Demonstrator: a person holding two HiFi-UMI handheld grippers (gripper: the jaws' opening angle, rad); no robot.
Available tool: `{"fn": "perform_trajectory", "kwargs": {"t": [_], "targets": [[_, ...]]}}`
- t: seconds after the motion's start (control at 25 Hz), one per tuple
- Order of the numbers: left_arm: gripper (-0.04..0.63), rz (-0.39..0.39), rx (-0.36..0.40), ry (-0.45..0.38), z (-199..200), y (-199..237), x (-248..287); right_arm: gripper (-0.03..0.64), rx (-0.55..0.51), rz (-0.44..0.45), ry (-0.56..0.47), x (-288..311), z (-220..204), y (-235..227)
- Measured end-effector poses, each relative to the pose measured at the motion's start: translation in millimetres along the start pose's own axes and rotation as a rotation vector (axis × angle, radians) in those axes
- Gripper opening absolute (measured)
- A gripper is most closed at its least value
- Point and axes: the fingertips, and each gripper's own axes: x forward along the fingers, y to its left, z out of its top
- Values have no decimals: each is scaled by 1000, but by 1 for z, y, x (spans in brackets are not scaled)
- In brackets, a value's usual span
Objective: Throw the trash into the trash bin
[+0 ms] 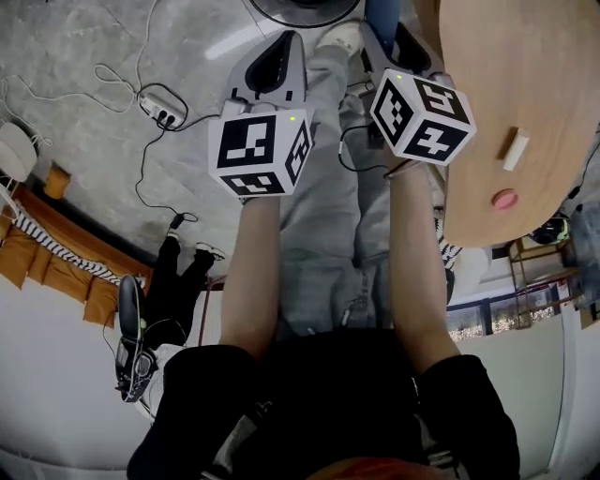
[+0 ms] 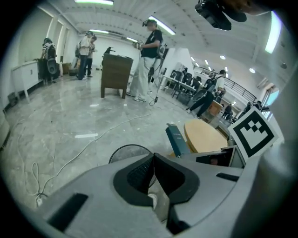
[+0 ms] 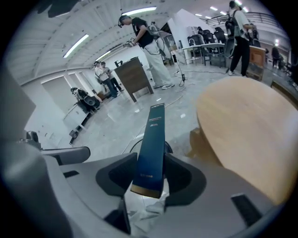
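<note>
My right gripper (image 3: 151, 160) pinches a slim dark blue box (image 3: 152, 148) between its pads. The box stands up along my jaws and reaches well past their tips, with its gold-edged end down by the base. Under that end sits something white and crumpled (image 3: 146, 211), perhaps paper, though I cannot say for sure. My left gripper (image 2: 153, 155) has its pads pressed together at the tips, and I can make out nothing gripped there. From above, both grippers point forward and down over the grey floor (image 1: 84, 56), the left gripper (image 1: 286, 37) just beside the right gripper (image 1: 389, 42), with the blue box (image 1: 381, 21) sticking out ahead. The trash bin (image 2: 128, 151) stands on the floor in front of me, and its dark round rim (image 1: 305, 11) shows just beyond my jaws, near the edge of the round wooden table (image 1: 506, 84). On that table lie a small pale block (image 1: 515, 148) and a pink thing (image 1: 505, 199).
</note>
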Motion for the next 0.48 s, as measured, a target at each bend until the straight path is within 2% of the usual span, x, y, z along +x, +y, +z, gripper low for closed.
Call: {"fn": "perform_trajectory", "kwargs": {"t": [0.4, 0.48], "targets": [[11, 92, -78, 9, -58, 76, 15, 183, -92, 87, 143, 113, -64, 13], [11, 108, -95, 14, -58, 82, 17, 183, -102, 98, 167, 126, -64, 16]]}}
